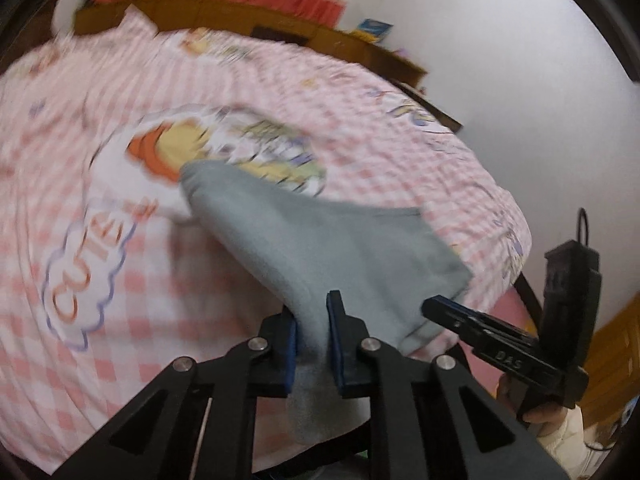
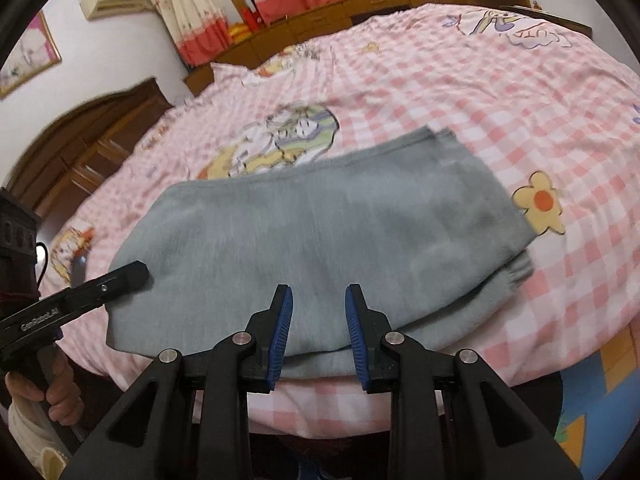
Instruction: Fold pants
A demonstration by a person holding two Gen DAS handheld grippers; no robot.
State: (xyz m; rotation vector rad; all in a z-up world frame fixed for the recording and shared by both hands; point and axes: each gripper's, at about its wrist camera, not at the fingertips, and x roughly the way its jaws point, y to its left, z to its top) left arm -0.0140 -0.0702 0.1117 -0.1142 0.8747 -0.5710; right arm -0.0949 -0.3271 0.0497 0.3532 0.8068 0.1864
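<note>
Grey pants [image 2: 320, 220] lie folded lengthwise across a pink checked bedcover [image 2: 460, 92]. In the left wrist view my left gripper [image 1: 312, 308] is shut on a bunched edge of the pants [image 1: 320, 248], and the cloth rises from the bed up into its blue pads. From the right wrist view, the left gripper [image 2: 136, 272] sits at the pants' left end. My right gripper [image 2: 318, 296] hovers over the pants' near edge with its pads apart. Flat cloth shows between them without being pinched. The right gripper [image 1: 436, 308] also appears beside the pants' corner.
The bed fills both views. A wooden headboard [image 2: 100, 136] and low wooden cabinets [image 2: 360, 4] stand behind it, under red-hemmed curtains [image 2: 192, 8]. A white wall [image 1: 500, 60] lies to the right. A blue and yellow mat [image 2: 592, 412] covers the floor by the bed.
</note>
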